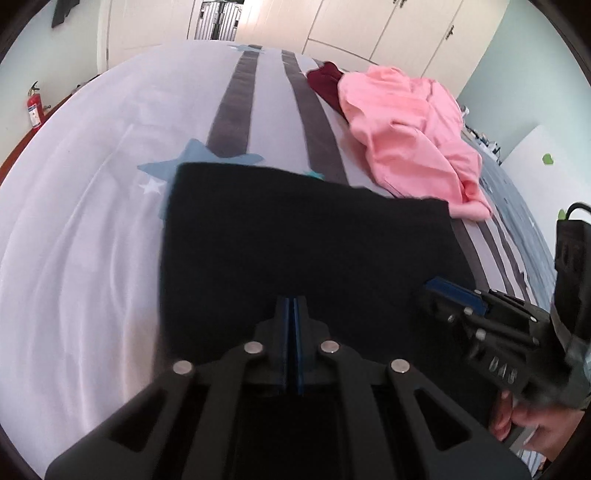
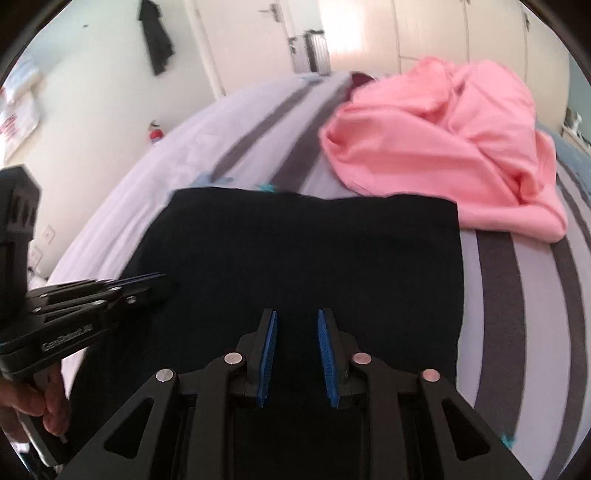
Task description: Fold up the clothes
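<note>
A black garment point(image 1: 303, 243) lies folded into a flat rectangle on the striped bedsheet point(image 1: 92, 221). My left gripper point(image 1: 293, 301) hovers over its near part, blue pads pressed together with nothing between them. The right wrist view shows the left gripper point(image 2: 162, 281) at the left edge of the black garment point(image 2: 306, 251). My right gripper point(image 2: 297, 314) stands over the garment's near middle, its blue pads a little apart, with only the dark cloth below showing in the gap. From the left wrist view, the right gripper point(image 1: 434, 286) sits near the garment's right edge.
A crumpled pink garment point(image 1: 413, 140) lies just beyond the black one at the right, with a dark red garment point(image 1: 325, 81) behind it. Wardrobe doors point(image 1: 388, 29) stand past the bed. A fire extinguisher point(image 1: 34, 107) is by the left wall. A hand point(image 2: 40, 402) holds the left gripper.
</note>
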